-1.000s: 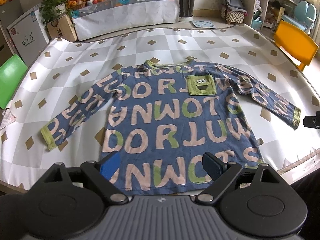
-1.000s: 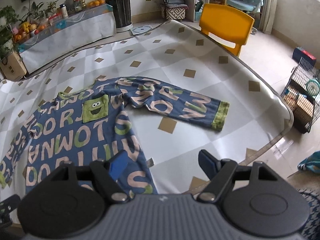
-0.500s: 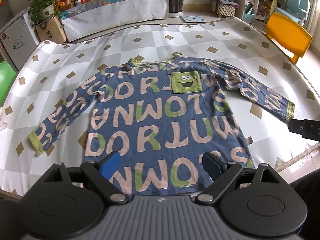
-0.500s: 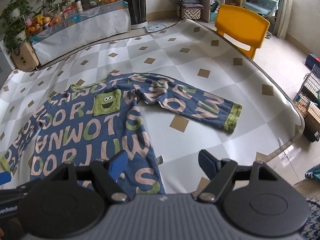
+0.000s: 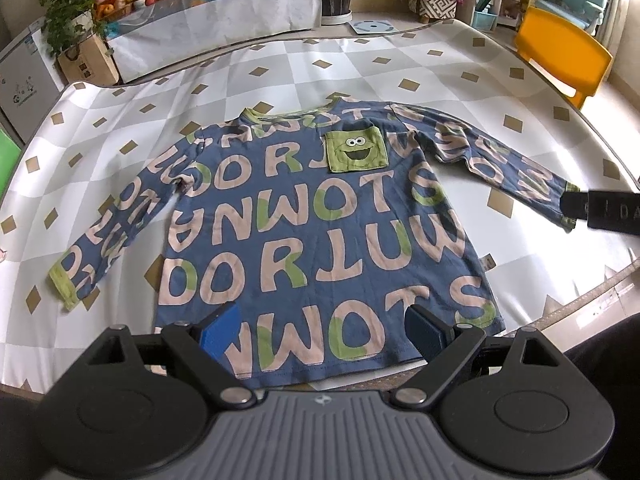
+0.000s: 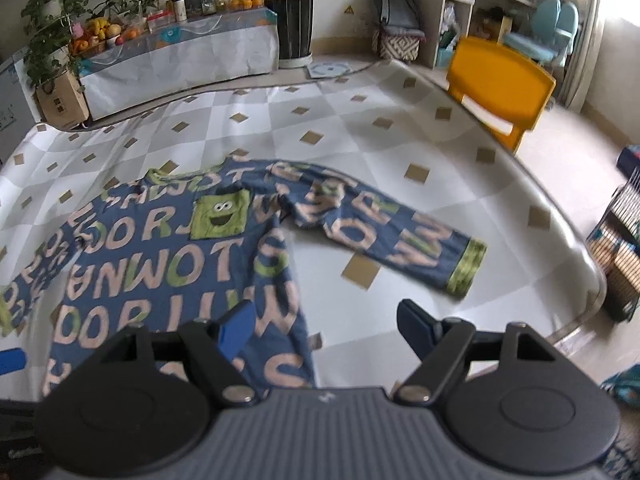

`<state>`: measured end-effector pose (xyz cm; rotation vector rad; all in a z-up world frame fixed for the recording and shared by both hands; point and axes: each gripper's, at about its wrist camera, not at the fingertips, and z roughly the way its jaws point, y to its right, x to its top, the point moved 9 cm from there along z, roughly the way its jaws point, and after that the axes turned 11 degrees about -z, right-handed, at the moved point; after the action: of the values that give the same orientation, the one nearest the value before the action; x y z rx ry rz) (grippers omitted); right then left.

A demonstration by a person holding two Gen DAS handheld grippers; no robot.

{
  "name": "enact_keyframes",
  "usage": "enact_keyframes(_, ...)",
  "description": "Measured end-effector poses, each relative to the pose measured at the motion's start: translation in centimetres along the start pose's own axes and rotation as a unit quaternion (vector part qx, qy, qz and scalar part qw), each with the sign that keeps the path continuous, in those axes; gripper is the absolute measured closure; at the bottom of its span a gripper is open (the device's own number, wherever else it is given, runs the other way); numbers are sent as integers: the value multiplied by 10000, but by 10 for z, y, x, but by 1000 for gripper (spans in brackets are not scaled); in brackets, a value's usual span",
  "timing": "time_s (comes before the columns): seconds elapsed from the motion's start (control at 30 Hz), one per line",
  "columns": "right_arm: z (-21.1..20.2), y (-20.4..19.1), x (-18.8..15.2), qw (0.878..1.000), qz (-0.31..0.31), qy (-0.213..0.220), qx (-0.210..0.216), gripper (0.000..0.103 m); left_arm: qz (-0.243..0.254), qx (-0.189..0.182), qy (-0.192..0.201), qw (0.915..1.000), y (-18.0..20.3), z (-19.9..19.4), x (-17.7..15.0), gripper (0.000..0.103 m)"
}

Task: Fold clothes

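A long-sleeved blue shirt printed with big pink and green letters is laid flat, front up, on the worktop, which is covered in a white and grey diamond-check cloth. The hem is placed at the near edge, the green-trimmed collar is turned toward the far edge. A green pocket with a cartoon face is seen on the chest. Both sleeves are spread out: 1 sleeve is angled toward the left edge, its green cuff lying flat; the other sleeve is stretched toward the right edge, ending in a green cuff well short of the rim.

The left hand-held gripper is held over the hem near the near edge, jaws wide apart, nothing between them; contact with the cloth cannot be told. The right hand-held gripper is held over the shirt's right side seam near the near right corner, jaws also apart and empty, 1 finger over fabric, the other over bare worktop. In the left wrist view the right-hand tool is seen as a dark bar at the right edge, just beside the right cuff; overlap with it cannot be told.

A yellow chair is set beyond the far right corner. A cloth-covered bench with fruit and plants is seen past the far edge.
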<state>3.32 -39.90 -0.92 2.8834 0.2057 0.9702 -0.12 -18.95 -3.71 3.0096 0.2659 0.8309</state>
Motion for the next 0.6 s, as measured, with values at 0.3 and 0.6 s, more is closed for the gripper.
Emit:
enact_keyframes(0.3,9,4,1,9999,102,-48,17,27,-223,122,111,9996,-21,-3,13,14)
enact_keyframes(0.6,9,-24,-5,9996,-230,-125,125,27,-618,316,112,9975,-62,1,17,14)
